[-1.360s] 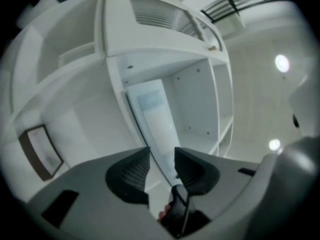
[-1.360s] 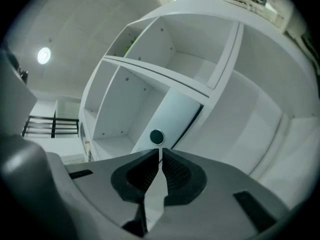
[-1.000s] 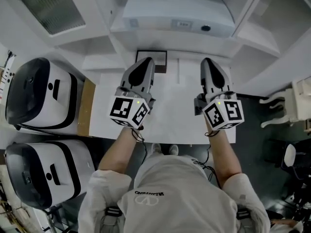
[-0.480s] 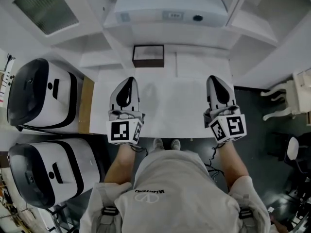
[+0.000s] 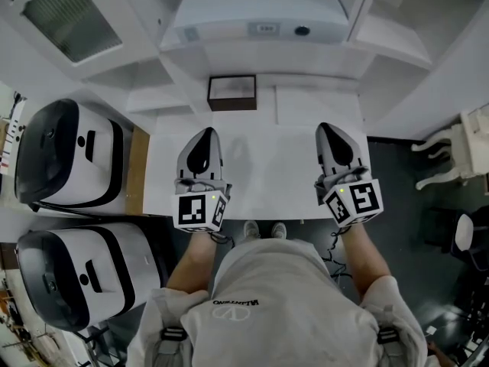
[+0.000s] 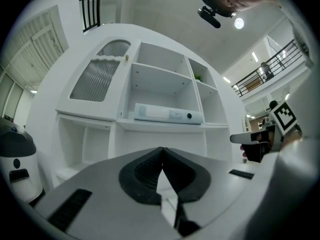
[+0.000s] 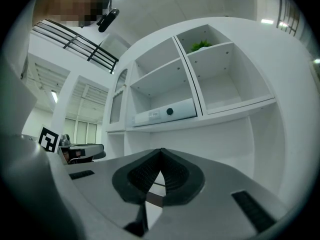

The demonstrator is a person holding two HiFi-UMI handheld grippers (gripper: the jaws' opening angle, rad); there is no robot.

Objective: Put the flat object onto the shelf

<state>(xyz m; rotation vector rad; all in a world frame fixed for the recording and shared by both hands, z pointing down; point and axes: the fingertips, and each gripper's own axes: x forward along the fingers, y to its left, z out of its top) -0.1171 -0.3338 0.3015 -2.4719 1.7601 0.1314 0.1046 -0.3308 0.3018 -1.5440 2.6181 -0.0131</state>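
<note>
Two grippers are held out over a white table (image 5: 267, 176). The left gripper (image 5: 203, 138) is over the left side of the table. Its jaws are pressed together, and nothing is pinched between them. The right gripper (image 5: 331, 133) is over the right side of the table, well apart from the left one. Its jaws are pressed together too, and nothing is held in them.

The flat object (image 5: 233, 92) is a small flat rectangle with a dark frame and a pale middle. It is seen lying flat at the far end of the table, right at the foot of the white shelf unit (image 5: 172, 67). It is ahead of the left gripper and not touched by either gripper. It cannot be told if it lies on the table top or on a low shelf board.

A long white box (image 5: 260, 29) with a dark round spot is seen lying on a shelf higher up. A little green plant (image 7: 201, 45) is seen in a top compartment in the right gripper view.

Two round white and black machines (image 5: 69, 155) are set beside the table on the left, one nearer than the other. The person's grey shirt (image 5: 260, 300) is seen at the bottom of the head view.
</note>
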